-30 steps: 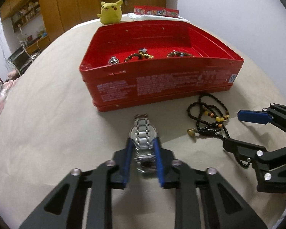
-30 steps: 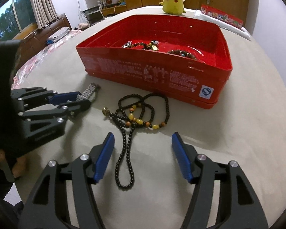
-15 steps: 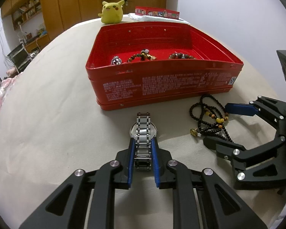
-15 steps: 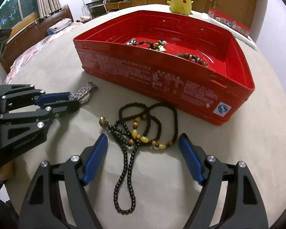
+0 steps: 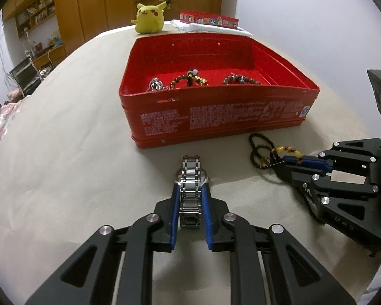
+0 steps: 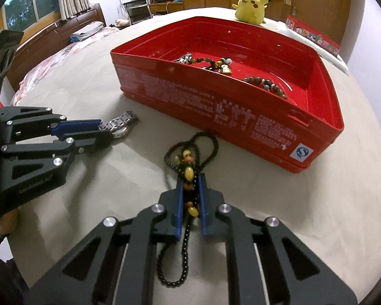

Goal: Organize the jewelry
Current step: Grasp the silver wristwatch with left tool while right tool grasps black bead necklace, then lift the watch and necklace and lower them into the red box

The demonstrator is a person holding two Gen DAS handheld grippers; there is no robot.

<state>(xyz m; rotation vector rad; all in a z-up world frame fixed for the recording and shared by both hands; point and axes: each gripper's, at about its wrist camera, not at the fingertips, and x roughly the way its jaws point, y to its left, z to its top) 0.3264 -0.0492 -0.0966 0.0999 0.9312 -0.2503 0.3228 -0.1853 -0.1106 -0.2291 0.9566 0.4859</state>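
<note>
A silver metal watch [image 5: 190, 178] lies on the beige table in front of the red tin box [image 5: 216, 119], and my left gripper [image 5: 190, 190] is shut on its band. The same watch [image 6: 122, 124] shows at the left of the right wrist view, in the left gripper [image 6: 106, 131]. A black bead necklace with amber beads [image 6: 188, 170] lies bunched before the box [image 6: 216, 106]; my right gripper [image 6: 190, 180] is shut on its beads. From the left wrist view the necklace [image 5: 264, 150] runs into the right gripper [image 5: 287, 164].
Inside the box lie bead bracelets [image 5: 190, 78] and a silver piece [image 5: 155, 84]. A yellow plush toy [image 5: 148, 18] and a flat red carton [image 5: 208, 20] sit at the table's far edge. Bedroom furniture stands beyond the table on the left.
The right gripper's jaws have come together on the bead necklace, gathering its loops between the blue pads. The left gripper stays shut on the watch band.
</note>
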